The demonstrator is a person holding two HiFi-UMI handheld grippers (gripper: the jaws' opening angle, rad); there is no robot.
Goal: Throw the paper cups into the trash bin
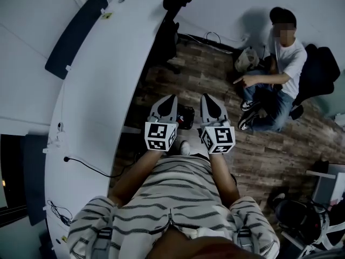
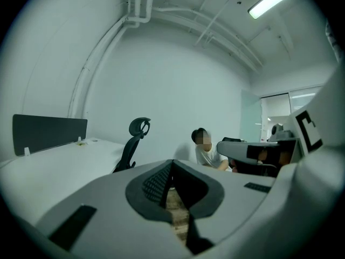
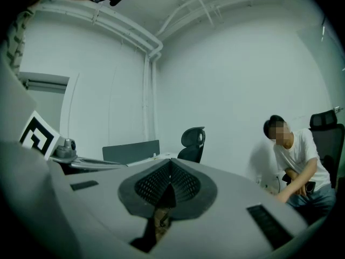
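The left gripper (image 1: 168, 102) and right gripper (image 1: 208, 102) were held shut and empty — side by side, off the desk's (image 1: 97, 90) right edge, over the floor (image 1: 215, 72).

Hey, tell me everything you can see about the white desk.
The desk is long with a smooth white top. It runs up the left of the head view above a wood-look floor. A dark divider panel stands along its far left edge. A thin black cable trails across its near end, with more wires bunched closer in. A black chair stands at its far right side.
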